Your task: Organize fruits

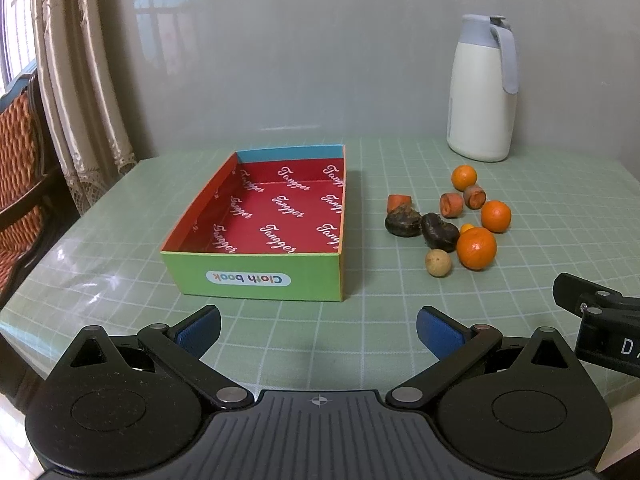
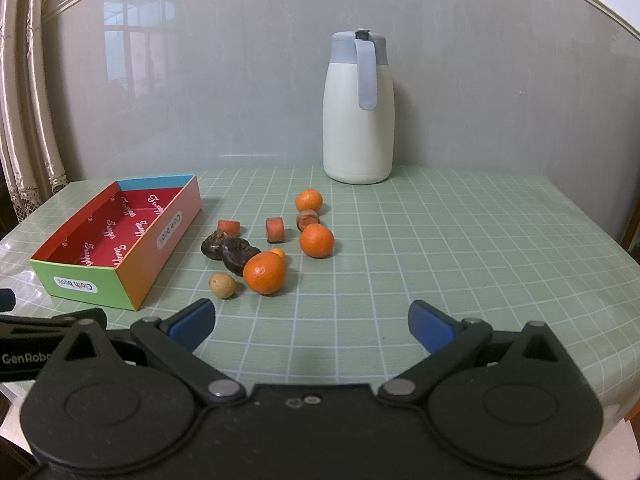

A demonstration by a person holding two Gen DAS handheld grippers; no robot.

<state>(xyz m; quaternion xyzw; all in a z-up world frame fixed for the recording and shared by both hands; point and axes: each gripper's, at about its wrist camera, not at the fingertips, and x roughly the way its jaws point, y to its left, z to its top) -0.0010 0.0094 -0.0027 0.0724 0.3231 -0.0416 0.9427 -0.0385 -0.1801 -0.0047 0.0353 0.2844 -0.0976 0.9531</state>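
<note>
Both grippers hovering low over the green grid tablecloth (image 2: 440, 240), nothing picked yet. Left gripper (image 1: 319, 332): jaws spread wide, nothing between the blue pads (image 1: 200, 330). Right gripper (image 2: 311, 322): same, wide and holding nothing.

Landmark: cardboard box (image 1: 256, 276), red lining, no fruit in it. Left gripper lined up just short of box's near wall. Fruit pile loose on the cloth right of box, apart from it:
- nearest tangerine (image 2: 264, 273), touching a dark wrinkled fruit (image 2: 239, 255); tiny orange piece peeking behind it.
- second dark fruit (image 2: 213, 245) closest to box, touching the first.
- small tan round fruit (image 2: 222, 285) at front of pile, near box corner.
- two more tangerines (image 2: 316, 241) (image 2: 309, 200) farther from box.
- three orange cut chunks (image 2: 275, 229) behind the dark pair.

White jug (image 2: 358, 108) well behind the pile, not part of job.

Handling guess: tangerines light, soft-skinned, prone to roll; best gripped across the widest part, gentle squeeze. Dark ones probably firmer, irregular, so better grip across flat sides. Tan one small, smooth, likely to squirt out; needs centring. Front tangerine the easiest first grab for the right gripper, though risk of nudging the dark neighbour.
</note>
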